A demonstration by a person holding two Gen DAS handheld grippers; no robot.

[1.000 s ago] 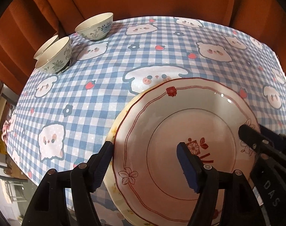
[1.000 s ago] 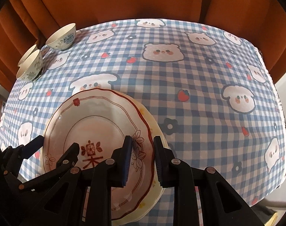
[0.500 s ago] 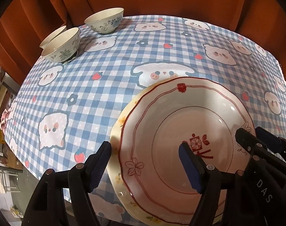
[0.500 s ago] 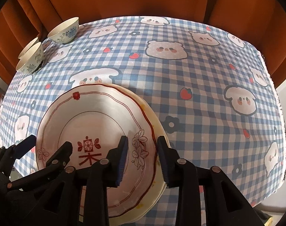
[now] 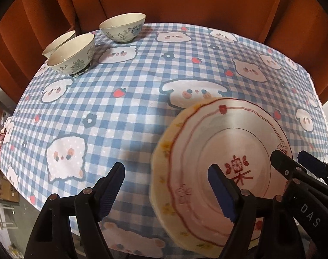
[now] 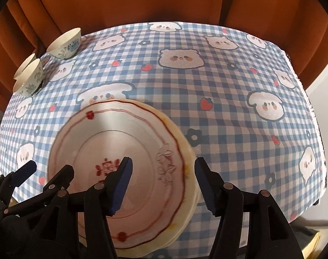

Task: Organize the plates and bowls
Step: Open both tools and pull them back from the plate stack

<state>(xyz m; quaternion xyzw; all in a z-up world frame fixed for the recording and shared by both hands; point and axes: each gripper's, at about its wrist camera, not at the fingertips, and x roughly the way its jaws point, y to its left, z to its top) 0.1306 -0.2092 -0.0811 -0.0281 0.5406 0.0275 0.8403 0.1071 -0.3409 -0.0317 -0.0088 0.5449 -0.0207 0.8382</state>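
Observation:
A red-rimmed plate (image 5: 226, 142) (image 6: 120, 142) lies on top of a yellow-flowered plate (image 5: 164, 151) (image 6: 190, 172) near the front of the table. My right gripper (image 6: 164, 183) straddles the stack's right rim; its jaws are opening and the pads stand clear of the rim. My left gripper (image 5: 166, 187) is open and still widening, with the stack's left rim between its fingers, untouched. Three patterned bowls (image 5: 123, 30) (image 6: 65, 43) stand at the far left corner, two of them close together (image 5: 72, 54) (image 6: 30, 79).
A blue checked tablecloth (image 5: 131, 82) with bear and strawberry prints covers the table. Orange curtains (image 6: 142, 0) hang behind it. The cloth's front edge (image 5: 131, 246) lies just below the left gripper.
The right gripper's jaws, closed on the plate rim a second ago, have spread apart. The left gripper has shifted left, so the plates now sit further right in its view.

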